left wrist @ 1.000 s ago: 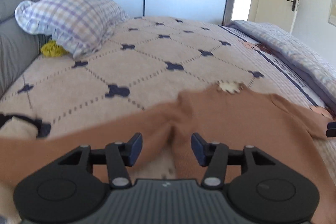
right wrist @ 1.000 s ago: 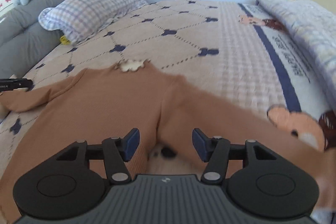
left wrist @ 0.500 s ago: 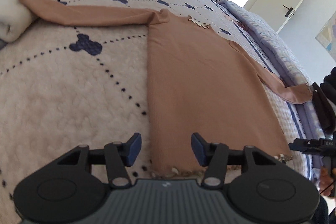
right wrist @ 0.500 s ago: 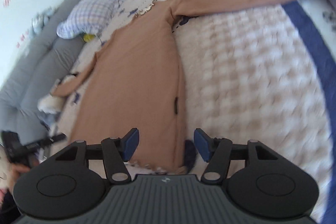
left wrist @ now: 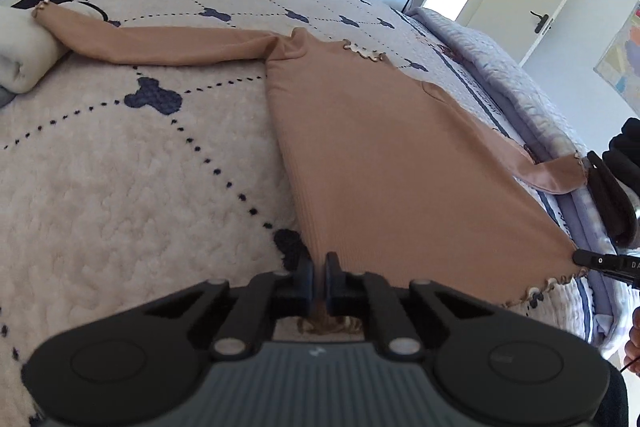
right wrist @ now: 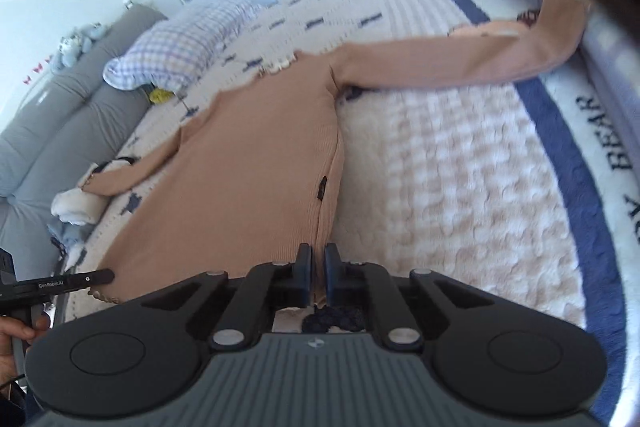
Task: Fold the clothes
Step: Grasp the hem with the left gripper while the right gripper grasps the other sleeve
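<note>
We have the left hand-held gripper and the right hand-held gripper each clamped on a bottom hem corner of the sweater, spread ahead on the bed. We judge it light, limp; grip edges. Only the right view shows its side label.

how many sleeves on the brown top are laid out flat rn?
2. On the brown top, left sleeve stretches toward the rolled white cloth; right sleeve reaches the bed's far edge. Neither is folded in.
</note>
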